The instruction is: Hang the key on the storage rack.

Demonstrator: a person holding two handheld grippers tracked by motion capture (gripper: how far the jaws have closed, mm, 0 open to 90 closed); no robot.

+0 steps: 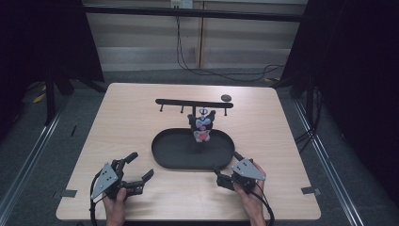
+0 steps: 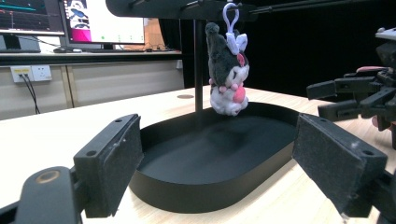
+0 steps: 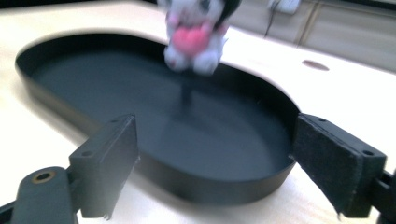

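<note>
Felt-padded gripper (image 2: 224, 168) – oval, seemingly matte tray (image 2: 187, 196)

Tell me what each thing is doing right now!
Plush toy keychain: hanging from the rack by its loop, above the tray.
Hook rack: upright, standing in the tray.
Black oval tray: flat on the table, nothing lying in it.
Left gripper: open, holding nothing.
Right gripper: open, holding nothing.

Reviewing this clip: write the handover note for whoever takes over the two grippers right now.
Left gripper: open, holding nothing, at the near left of the table.
Right gripper: open, holding nothing, jaws at the near right rim of the tray.
Plush keychain: hangs by its white clip from the hook bar, above the black oval tray.
Done: nothing gripped yet.
Left: probably reach the plush and unhook it; the tray beneath looks the likely drop spot.
</note>
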